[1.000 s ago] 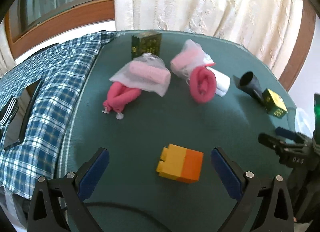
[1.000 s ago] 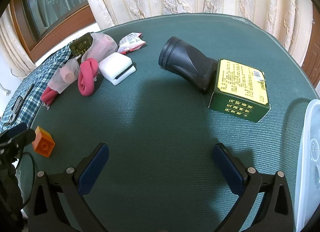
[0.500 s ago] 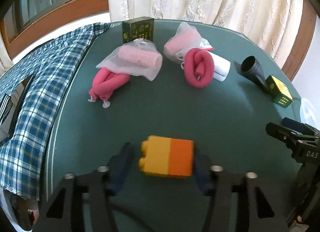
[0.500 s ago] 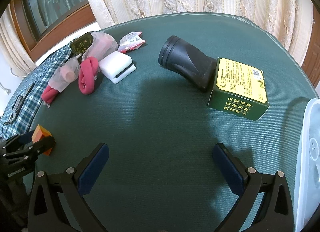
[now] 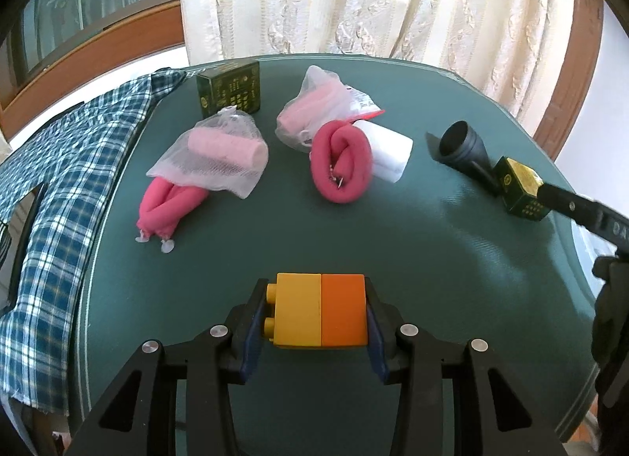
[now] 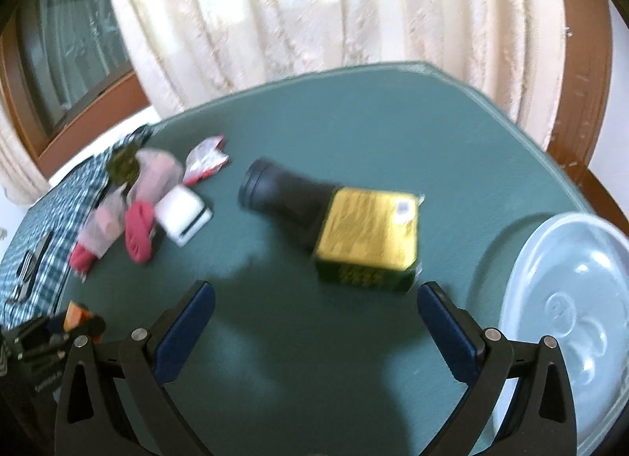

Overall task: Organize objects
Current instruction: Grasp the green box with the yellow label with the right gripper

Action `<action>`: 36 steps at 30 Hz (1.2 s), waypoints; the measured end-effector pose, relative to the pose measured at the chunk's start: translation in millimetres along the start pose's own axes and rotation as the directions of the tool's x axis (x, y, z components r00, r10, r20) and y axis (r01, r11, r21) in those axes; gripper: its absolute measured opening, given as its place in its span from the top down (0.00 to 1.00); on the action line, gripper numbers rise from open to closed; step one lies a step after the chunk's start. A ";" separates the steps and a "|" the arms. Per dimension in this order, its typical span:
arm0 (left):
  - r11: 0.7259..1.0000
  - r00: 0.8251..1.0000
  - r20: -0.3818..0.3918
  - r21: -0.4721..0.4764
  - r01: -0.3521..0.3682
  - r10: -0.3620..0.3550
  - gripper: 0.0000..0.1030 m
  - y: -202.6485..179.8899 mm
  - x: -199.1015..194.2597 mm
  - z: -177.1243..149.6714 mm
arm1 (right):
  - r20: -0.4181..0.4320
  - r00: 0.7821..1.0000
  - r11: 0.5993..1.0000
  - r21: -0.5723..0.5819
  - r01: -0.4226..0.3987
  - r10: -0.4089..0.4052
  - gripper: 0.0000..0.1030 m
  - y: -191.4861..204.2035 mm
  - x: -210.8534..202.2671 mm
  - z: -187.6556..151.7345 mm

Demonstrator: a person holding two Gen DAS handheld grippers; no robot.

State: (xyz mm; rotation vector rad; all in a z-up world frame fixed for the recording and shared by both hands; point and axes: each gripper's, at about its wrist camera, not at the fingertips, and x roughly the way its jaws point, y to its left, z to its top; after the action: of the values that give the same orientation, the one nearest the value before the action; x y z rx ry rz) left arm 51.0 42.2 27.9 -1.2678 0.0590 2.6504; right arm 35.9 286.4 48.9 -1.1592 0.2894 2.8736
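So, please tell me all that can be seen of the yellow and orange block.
The block is two toy bricks joined side by side, yellow on the left and orange on the right, apparently smooth plastic. Two round studs stick out from the yellow end. It sits level between the fingers of the left gripper, which press on both ends, above the green table.

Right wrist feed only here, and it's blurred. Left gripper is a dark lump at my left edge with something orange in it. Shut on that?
Observer: Yes. The left gripper is shut on a yellow and orange block, one pad on each end.
Operator: Anything under the mesh bag?
Observer: A pink foam roll sticks out beneath the mesh bag, with another roller inside the bag.
Operator: My jaws?
Observer: The right gripper is open, short of the green and gold box.
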 end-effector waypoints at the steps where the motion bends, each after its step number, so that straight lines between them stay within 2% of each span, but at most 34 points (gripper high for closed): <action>1: 1.000 1.000 -0.001 0.001 -0.001 0.001 0.56 -1.2 1.1 1.2 | 0.002 1.000 1.000 0.001 0.009 -0.009 0.00 -2.0 1.5 2.7; 5: 1.000 1.000 -0.001 0.000 -0.003 0.003 0.56 -2.8 1.4 2.5 | -0.002 1.000 0.999 0.032 0.006 -0.006 0.00 -17.2 0.6 9.9; 11: 1.000 1.000 -0.020 0.003 0.007 -0.007 0.56 -5.6 9.7 1.7 | -0.012 1.000 1.000 0.024 -0.005 0.005 0.01 -33.5 -21.6 -9.0; 12: 1.000 1.000 -0.023 0.006 0.010 -0.010 0.56 -7.1 11.2 1.5 | -0.027 1.000 0.999 0.035 -0.013 0.014 0.03 -36.7 -22.8 -14.4; 14: 1.000 1.000 -0.027 0.013 0.016 -0.016 0.56 -9.5 13.0 1.9 | -0.061 0.997 0.998 0.056 -0.036 0.039 0.14 -40.8 -23.7 -23.4; 16: 1.000 0.999 -0.026 0.021 0.019 -0.018 0.56 -11.8 12.8 1.9 | -0.075 0.996 0.997 0.068 -0.043 0.048 0.15 -42.3 -22.9 -29.2; 20: 0.999 1.000 -0.019 0.027 0.017 -0.016 0.56 -13.0 10.0 1.4 | -0.055 0.998 0.997 0.067 -0.034 0.037 0.15 -40.8 -22.5 -25.3; 24: 1.000 1.000 -0.022 0.021 0.014 -0.014 0.56 -12.0 9.9 0.8 | -0.020 1.000 0.998 0.059 -0.022 0.023 0.15 -33.2 -11.0 -7.6; 30: 1.000 1.000 -0.020 0.025 0.009 -0.009 0.56 -12.0 8.7 1.7 | -0.031 0.999 0.998 0.047 0.039 -0.038 0.15 -19.6 22.0 10.1; 36: 1.000 1.000 -0.028 0.021 0.011 -0.010 0.56 -12.4 11.6 2.0 | -0.056 0.994 0.995 0.029 0.097 -0.096 0.15 -16.7 44.5 13.6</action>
State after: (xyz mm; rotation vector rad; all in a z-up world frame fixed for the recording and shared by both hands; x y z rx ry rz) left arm 44.8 56.4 20.9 -1.2953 0.0839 2.6166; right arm -4.0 303.5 25.1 -1.2130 0.2718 2.7479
